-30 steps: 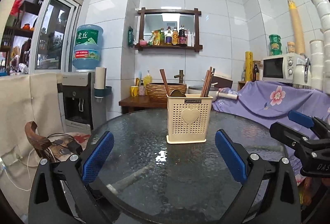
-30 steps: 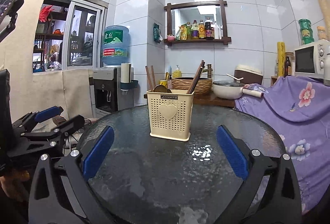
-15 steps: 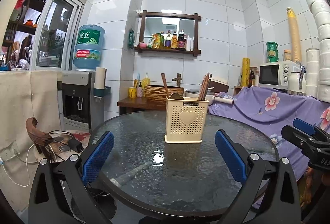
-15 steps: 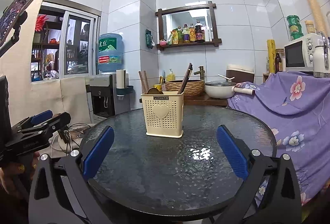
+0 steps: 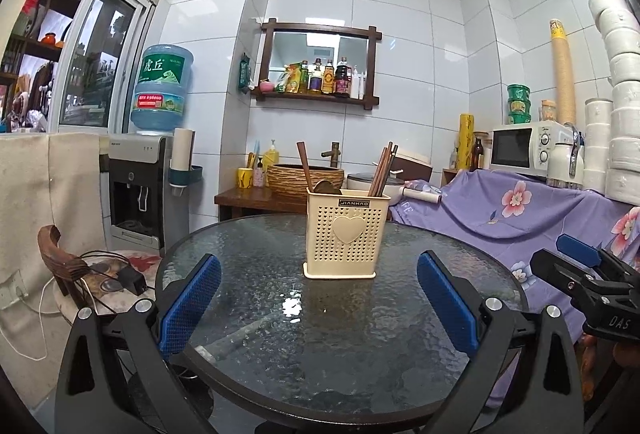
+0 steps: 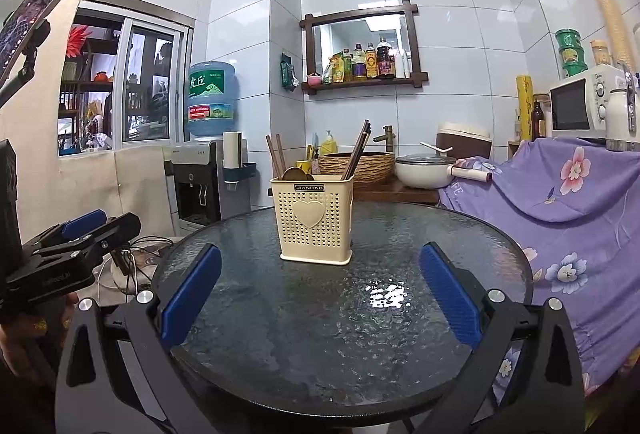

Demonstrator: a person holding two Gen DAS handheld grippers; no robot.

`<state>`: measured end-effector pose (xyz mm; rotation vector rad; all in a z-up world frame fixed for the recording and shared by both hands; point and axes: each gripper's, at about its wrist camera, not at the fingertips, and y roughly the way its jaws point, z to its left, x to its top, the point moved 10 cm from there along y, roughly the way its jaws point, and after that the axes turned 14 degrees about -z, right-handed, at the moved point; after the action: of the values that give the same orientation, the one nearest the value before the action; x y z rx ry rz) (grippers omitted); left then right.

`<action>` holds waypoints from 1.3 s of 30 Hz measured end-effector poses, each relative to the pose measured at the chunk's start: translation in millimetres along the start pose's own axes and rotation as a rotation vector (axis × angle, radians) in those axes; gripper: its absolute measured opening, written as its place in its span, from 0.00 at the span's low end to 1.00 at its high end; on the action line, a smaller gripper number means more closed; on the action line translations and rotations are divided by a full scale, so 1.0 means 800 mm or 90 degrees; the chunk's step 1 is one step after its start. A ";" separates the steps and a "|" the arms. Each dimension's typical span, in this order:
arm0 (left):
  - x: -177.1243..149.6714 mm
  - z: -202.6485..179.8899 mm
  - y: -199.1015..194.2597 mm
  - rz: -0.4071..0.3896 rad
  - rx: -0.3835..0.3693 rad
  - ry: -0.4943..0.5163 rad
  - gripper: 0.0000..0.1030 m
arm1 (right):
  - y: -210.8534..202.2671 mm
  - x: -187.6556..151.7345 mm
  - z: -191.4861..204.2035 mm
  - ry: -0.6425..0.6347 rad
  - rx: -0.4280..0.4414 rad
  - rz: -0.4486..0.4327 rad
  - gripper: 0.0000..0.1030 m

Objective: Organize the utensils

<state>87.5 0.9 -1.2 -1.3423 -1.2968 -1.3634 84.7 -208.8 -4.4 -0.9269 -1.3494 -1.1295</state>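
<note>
1. On the round glass table (image 5: pixel 340 346), toward its far side, stands the cream utensil holder (image 5: pixel 345 240), upright, and nothing else rests on the glass.
2. Inside it, a bundle of chopsticks (image 5: pixel 383 170) leans up and to the right in one compartment; a wooden spoon (image 5: pixel 326 187) and a single stick sit in another. All their long axes run near vertical.
3. The left gripper (image 5: pixel 318 308) is spread wide and carries nothing; the holder lies straight ahead of it, well apart, almost centred between the blue pads.
4. The right gripper (image 6: pixel 320 300) is likewise spread and empty; from it the holder lies ahead and slightly left of centre.
5. Neither tool looks clearly nearer, so either could reach in. Everything already stands sorted, so the job seems finished, or barely begun if unloading is meant.
6. The right wrist view alone shows two sticks beside the spoon, and a phone (image 6: pixel 28 22) on a mount; the left wrist view shows the right tool's side profile at its edge.
</note>
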 end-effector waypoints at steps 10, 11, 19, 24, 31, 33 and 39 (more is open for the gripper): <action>0.000 0.002 0.001 0.003 -0.001 -0.009 0.94 | 0.002 0.001 0.005 -0.002 -0.004 0.003 0.95; 0.000 0.002 0.001 0.003 -0.001 -0.010 0.94 | 0.001 0.001 0.004 0.000 -0.004 0.003 0.95; -0.002 0.003 0.001 0.006 0.004 -0.009 0.94 | 0.001 0.000 0.002 0.001 -0.005 0.003 0.95; 0.000 0.005 -0.001 0.002 0.009 -0.006 0.94 | 0.001 -0.001 0.001 0.001 -0.004 0.004 0.95; -0.002 0.000 0.001 0.009 0.014 0.006 0.94 | 0.003 -0.003 0.003 0.000 -0.006 0.008 0.95; -0.002 0.000 0.002 0.010 0.013 0.008 0.94 | 0.002 -0.004 0.004 0.000 -0.007 0.007 0.95; -0.001 -0.003 0.002 0.010 0.010 0.007 0.94 | 0.001 -0.006 0.006 -0.001 -0.007 0.010 0.95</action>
<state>88.6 -1.5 -1.3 -1.3302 -1.2841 -1.3461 85.1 -203.5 -8.8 -0.9446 -1.3357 -1.1256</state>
